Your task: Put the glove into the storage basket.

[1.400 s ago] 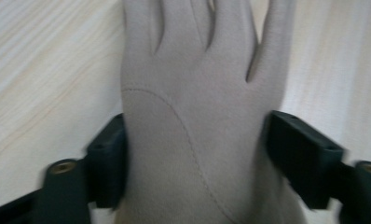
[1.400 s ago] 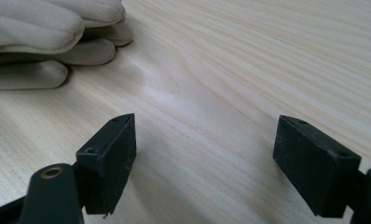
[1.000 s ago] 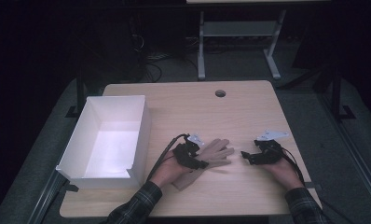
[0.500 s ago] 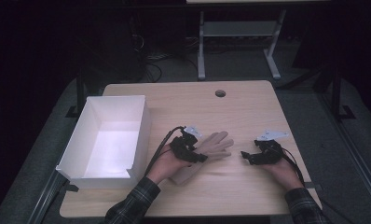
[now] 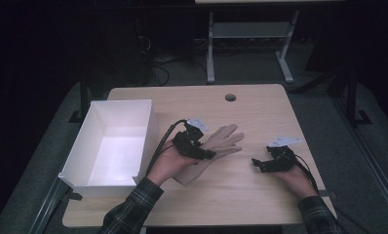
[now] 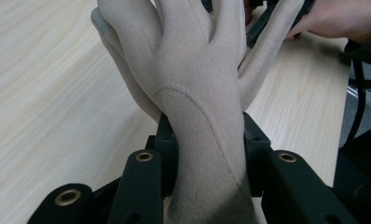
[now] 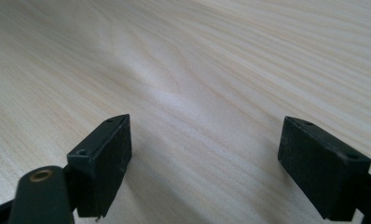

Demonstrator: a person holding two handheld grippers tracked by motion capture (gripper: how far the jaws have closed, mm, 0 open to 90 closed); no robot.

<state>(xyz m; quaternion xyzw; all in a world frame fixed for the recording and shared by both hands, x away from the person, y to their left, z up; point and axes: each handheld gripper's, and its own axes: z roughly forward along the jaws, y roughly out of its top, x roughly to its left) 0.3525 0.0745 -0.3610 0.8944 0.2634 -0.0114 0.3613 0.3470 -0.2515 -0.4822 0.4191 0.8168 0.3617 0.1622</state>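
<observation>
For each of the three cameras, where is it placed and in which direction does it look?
High view: above the person's side, looking forward and down on the table; both forearms, left tongs, right tongs, white box.
Left gripper view: on the left tongs, looking along the jaws clamped on a beige glove; the other hand beyond.
Right gripper view: on the right tongs, jaws open, facing bare tabletop.
Shared: the glove, high and left gripper views.
</observation>
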